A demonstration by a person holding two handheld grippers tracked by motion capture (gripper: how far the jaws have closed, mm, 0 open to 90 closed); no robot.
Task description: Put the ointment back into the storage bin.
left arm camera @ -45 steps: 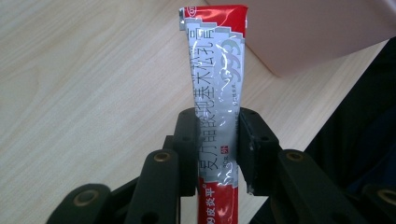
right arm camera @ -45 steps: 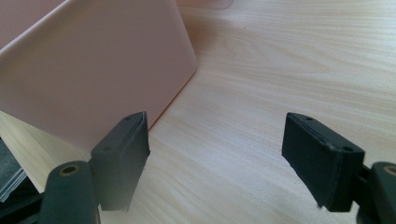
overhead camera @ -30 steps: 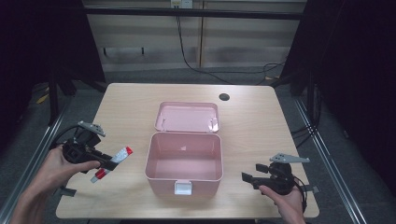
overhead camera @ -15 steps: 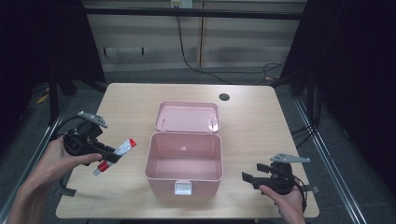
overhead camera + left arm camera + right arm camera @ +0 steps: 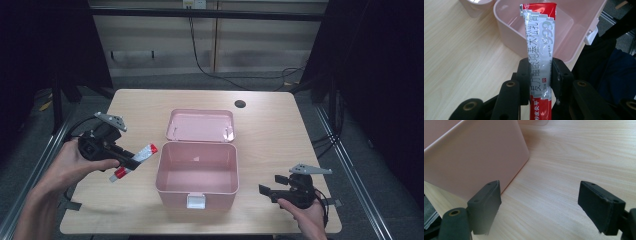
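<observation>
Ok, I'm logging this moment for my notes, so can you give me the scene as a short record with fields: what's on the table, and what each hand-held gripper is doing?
Table: light wood
Box: pink, open, nothing seen inside
Lid: pink, lying behind the box
Left hand-held gripper: shut on a red and white tube, left of the box
Tube: points toward the box
Right hand-held gripper: open, holding nothing, low beside the box's right front corner

I'm seeing the tube (image 5: 539, 47) run off the bottom edge of my left gripper view, so its cap end is cut off there, and my jaws cover its sides. On the right gripper view the pink box (image 5: 471, 155) is cropped top and left, its opening out of sight.
</observation>
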